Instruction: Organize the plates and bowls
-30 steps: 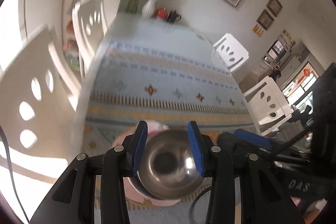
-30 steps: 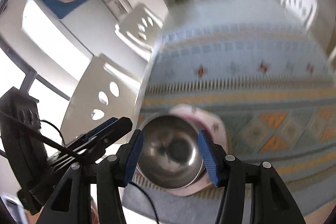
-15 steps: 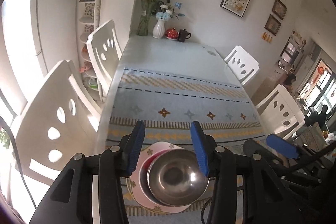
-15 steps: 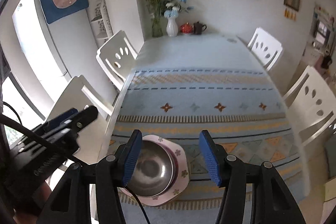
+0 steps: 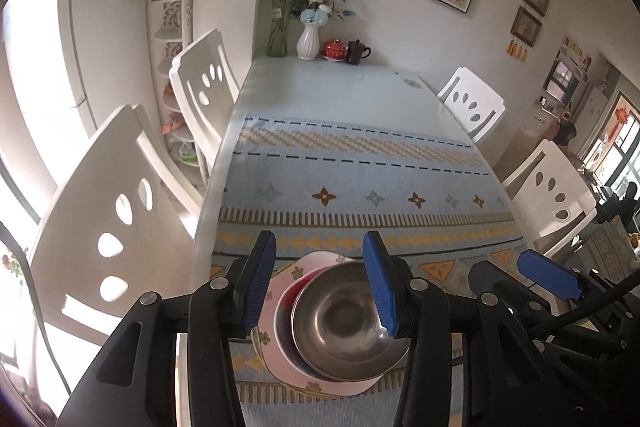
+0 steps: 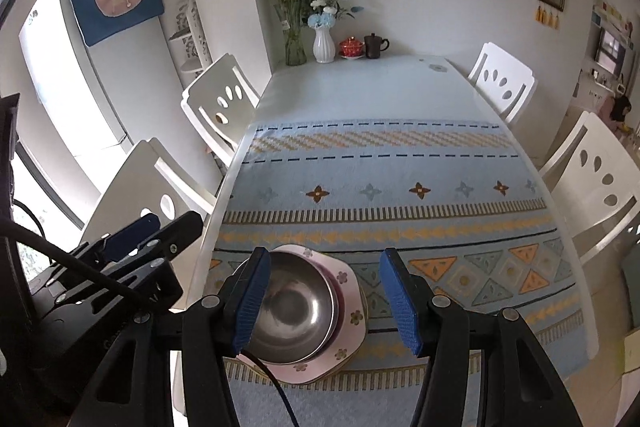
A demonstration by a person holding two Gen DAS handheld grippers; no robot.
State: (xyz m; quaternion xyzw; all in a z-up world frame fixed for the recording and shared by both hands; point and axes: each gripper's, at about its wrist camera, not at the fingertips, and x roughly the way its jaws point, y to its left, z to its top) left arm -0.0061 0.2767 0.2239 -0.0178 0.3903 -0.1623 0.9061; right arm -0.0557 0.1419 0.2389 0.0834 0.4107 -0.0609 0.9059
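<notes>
Nearest the cameras, the left gripper (image 5: 320, 283) is hovering with its jaws partly apart and gripping nothing, having just been opening a little; the right gripper (image 6: 326, 297) is likewise hanging with jaws apart and empty. Below them, a steel bowl (image 5: 344, 323) is sitting in a red-rimmed bowl (image 5: 285, 311) on a pink flowered plate (image 6: 352, 311), near the tabletop's (image 6: 360, 83) front left corner. Farther back, a white vase (image 6: 323, 45) is standing against the wall.

Left tool (image 5: 320, 285) pad hides steel bowl (image 5: 340, 323) rim at 3 o'clock. Bowl under it mostly covered, only dark-red edge (image 5: 286, 311) at 9. Person (image 6: 618, 111) too small.
</notes>
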